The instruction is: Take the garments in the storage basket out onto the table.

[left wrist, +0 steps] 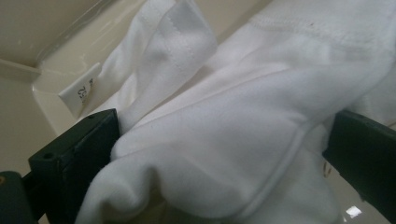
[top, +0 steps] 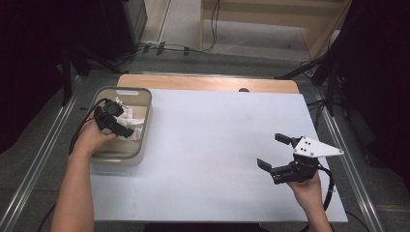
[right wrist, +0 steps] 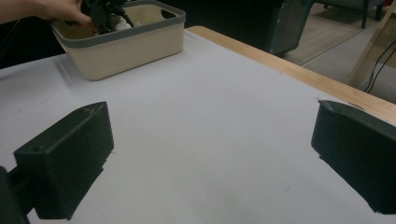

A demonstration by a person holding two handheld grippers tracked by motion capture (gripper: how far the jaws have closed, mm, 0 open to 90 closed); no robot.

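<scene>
Wide-jawed right tool [right wrist: 212, 154] over white table [right wrist: 210, 116].

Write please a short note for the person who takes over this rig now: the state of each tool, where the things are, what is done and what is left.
Left tool: down inside the beige bin at the table's left, jaws wide apart with the white cloth bunched between them; not closed on it.
Right tool: open, holds nothing, above the white table cover at the right.
Things: the cloth lies crumpled in the bin, a small tag sticking out.
Done: left tool is placed around the cloth.
Left: probably close on the cloth and lift it out onto the cover; the right tool is free to help.
</scene>
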